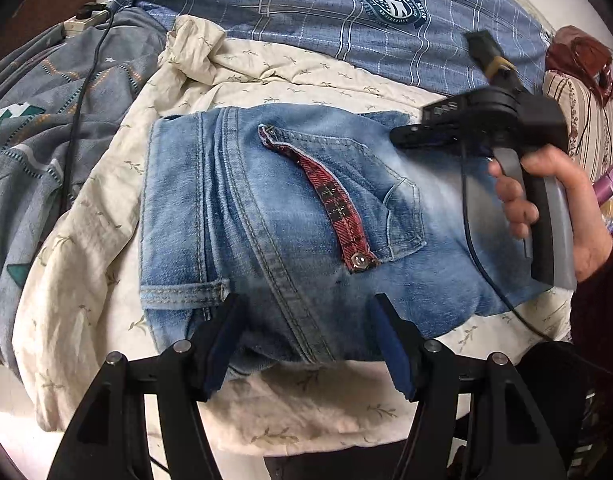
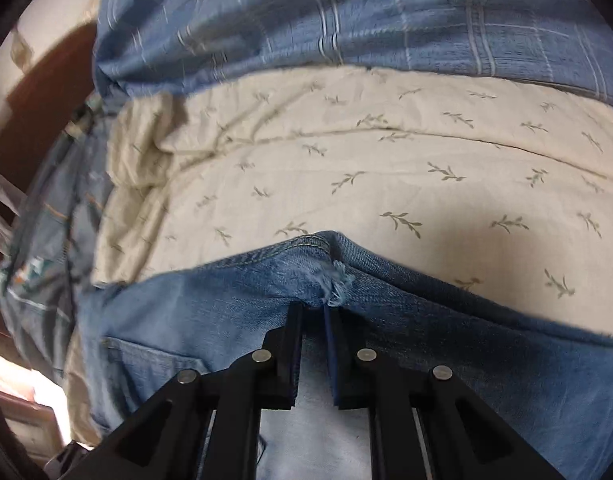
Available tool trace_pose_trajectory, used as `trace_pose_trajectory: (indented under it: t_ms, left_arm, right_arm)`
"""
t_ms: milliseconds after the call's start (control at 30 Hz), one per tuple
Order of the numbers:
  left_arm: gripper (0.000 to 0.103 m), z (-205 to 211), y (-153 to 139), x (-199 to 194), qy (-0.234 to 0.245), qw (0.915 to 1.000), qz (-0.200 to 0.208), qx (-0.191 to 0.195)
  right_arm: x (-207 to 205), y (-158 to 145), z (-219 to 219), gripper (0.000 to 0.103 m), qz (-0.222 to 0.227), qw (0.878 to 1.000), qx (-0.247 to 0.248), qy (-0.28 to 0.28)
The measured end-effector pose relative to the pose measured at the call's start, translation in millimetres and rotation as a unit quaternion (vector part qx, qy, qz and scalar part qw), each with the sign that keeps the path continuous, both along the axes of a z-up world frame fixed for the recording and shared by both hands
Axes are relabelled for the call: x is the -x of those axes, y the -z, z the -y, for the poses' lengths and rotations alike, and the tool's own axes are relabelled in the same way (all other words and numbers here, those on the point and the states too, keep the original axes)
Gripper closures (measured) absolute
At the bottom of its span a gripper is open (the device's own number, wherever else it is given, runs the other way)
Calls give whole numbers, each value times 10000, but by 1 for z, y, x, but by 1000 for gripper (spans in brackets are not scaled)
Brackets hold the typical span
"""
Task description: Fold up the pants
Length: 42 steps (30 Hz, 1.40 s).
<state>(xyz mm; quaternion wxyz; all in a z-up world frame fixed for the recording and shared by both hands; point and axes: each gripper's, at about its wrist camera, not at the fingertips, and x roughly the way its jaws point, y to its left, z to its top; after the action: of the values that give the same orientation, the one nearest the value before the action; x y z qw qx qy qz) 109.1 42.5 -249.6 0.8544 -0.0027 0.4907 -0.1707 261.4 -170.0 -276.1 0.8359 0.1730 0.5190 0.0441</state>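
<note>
Light blue jeans (image 1: 274,216) lie folded on a cream leaf-print sheet (image 1: 290,68), back pocket with a red plaid flap (image 1: 334,204) facing up. My left gripper (image 1: 306,312) is open, its jaws wide apart over the near edge of the jeans, holding nothing. My right gripper (image 2: 312,312) is shut on a frayed hem edge of the jeans (image 2: 330,276). In the left wrist view the right gripper's body (image 1: 486,116) hangs in a hand over the right side of the jeans.
A blue plaid quilt (image 1: 346,4) lies behind the sheet. A grey-blue patterned blanket (image 1: 38,128) with a black cable and a power strip (image 1: 82,20) is at the left. A striped pillow (image 1: 586,120) is at the right.
</note>
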Motion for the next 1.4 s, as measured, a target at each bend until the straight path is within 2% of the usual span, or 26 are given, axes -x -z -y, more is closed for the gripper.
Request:
trace_pose_trajectory:
  t_ms: [200,367,467,500,633,733,767,900,967,1067,1133,1267,1400]
  left_arm:
    - [37,6,-18,10,105,9996,103,226]
    - [37,28,-16,4,255,9988,340,-223]
    - [36,30,2,-5,155,9978,119,-628]
    - [31,28,8,-7,96,9977,50,-672]
    - [28,21,11,-8,26,9981,-61,-613]
    - [27,23,11,-10,-10,9972,-171,-734]
    - [27,24,10,-9,-14,9968,-182,-778]
    - [28,31,1,-3,-12,9952,-140,-968]
    - [28,40,-14,3,111,9953,79,-954]
    - [28,63,-40,11,461,9941,487,-852]
    - [28,81,-46,11,696,9928,564,-791]
    - [28,123,-39,5,1016,9919,362,-668]
    - [28,170,-20,-1,1278,9899,141,-604]
  right_arm:
    - [76,-36,42,90,520,9978,-89,405]
    - [158,-52,111,90,635,9934,152,939]
    - [210,-59,155,90,693,9885,196,1328]
    - [232,-60,169,90,743,9861,237,1468]
    - [293,-55,213,89,828,9766,483,1924]
    - [308,-24,237,89,308,9781,258,2041]
    - [314,-12,242,89,329,9787,21,2026]
    - [334,-21,248,89,787,9745,-396,2065]
    - [345,-28,253,89,1012,9707,-613,2092]
    - [362,-40,261,88,1277,9633,-480,2311]
    - [369,-42,266,87,1371,9594,-589,2393]
    - [371,-34,266,87,1391,9528,-1312,2358]
    - [374,-20,259,85,1663,9374,-1907,2392]
